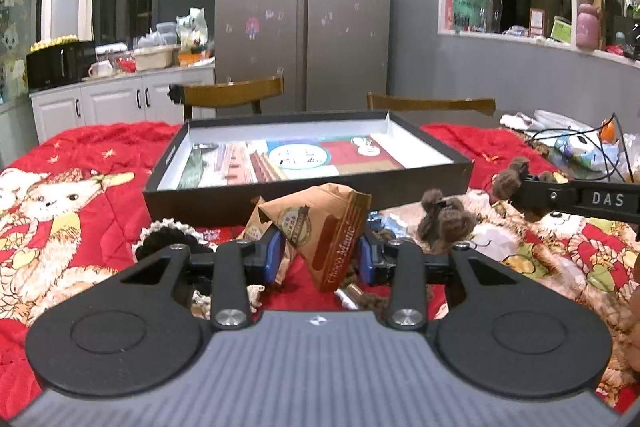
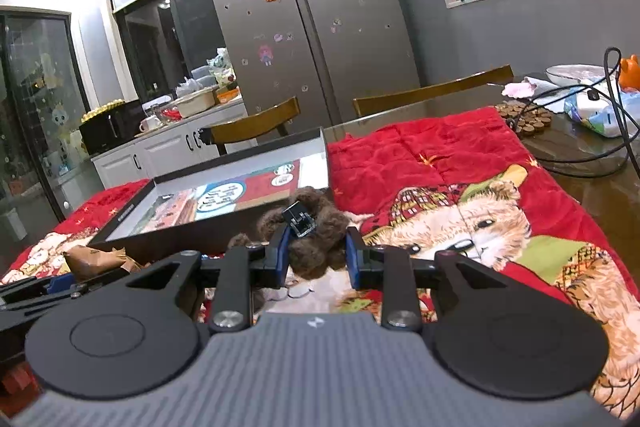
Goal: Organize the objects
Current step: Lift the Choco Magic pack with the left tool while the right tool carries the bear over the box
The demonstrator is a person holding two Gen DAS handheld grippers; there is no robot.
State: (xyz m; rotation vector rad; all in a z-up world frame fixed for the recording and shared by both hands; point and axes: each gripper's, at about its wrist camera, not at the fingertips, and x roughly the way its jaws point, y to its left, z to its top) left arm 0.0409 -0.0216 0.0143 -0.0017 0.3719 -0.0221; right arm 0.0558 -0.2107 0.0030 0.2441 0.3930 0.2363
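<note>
Right now the left claw [image 1: 322,255] squeezes a brown snack packet [image 1: 320,227] — its long side tilts from 11 o'clock down to 5 o'clock, lifted just over the red blanket [image 1: 100,219]. At 12 o'clock sits the flat black box [image 1: 436,183], its near wall close, its floor mostly open. The right claw [image 2: 316,255] pinches a fuzzy brown hair clip [image 2: 316,231] just beside the box's near edge — open blanket lies at 2 o'clock.

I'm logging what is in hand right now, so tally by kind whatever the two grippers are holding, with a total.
Brown snack packets: 1, printed "Choco Magic", clamped in the left gripper.
Brown fuzzy hair clips: 1, clamped in the right gripper.
Total: 2, both just short of the black tray.
</note>
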